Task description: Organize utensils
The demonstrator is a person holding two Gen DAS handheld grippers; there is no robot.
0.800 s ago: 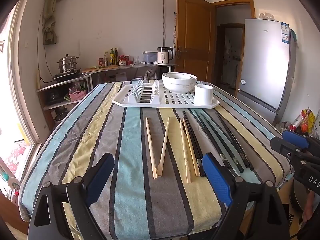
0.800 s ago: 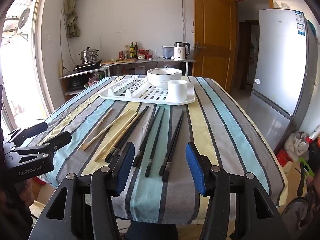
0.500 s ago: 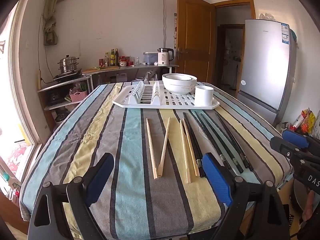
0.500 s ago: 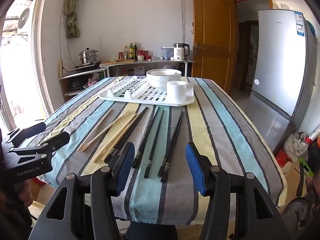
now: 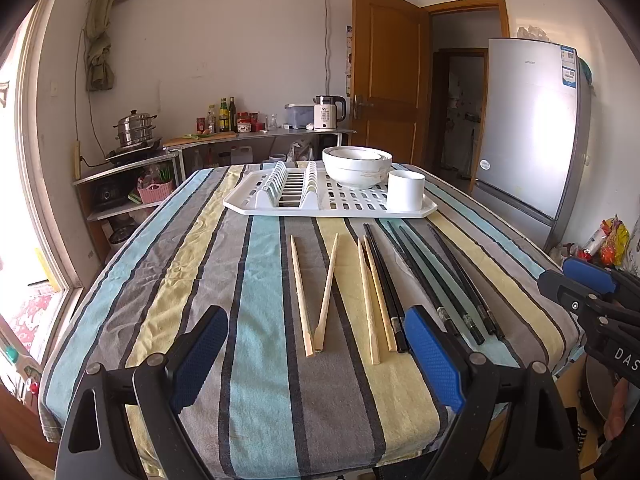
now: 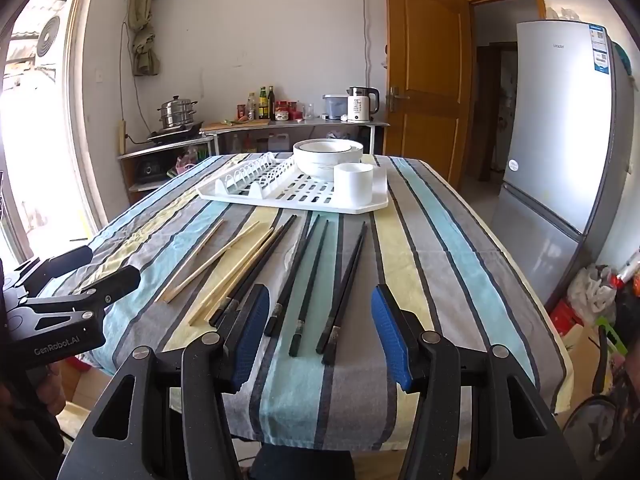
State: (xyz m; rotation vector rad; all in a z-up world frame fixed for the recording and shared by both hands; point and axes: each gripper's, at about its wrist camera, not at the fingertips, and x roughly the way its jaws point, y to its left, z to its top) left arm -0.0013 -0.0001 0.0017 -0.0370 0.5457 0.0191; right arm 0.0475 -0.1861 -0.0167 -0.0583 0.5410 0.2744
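While nothing is picked up yet, looks like the very start of the job. Both sets of fingers wide open and empty: left gripper hanging over the near edge of the striped cloth worktop, right gripper just beside it, also at the near edge. No touching of anything so far.

Lying loose on the worktop: four pale wooden chopsticks on the left side, two of them meeting at the near ends like a letter V, two more close together next to them. Right of those, long black chopsticks spread out in a fan, one of them snug against the wooden pair. Cannot tell the exact count of the black ones.

Further back, a white plastic dish rack tray with stacked white bowls and a round white cup standing on it. Cup looks empty from here, so probably the home for the sticks.

So, nothing sorted so far. Still to do: gather every stick, wood and black, and put them away tidy.
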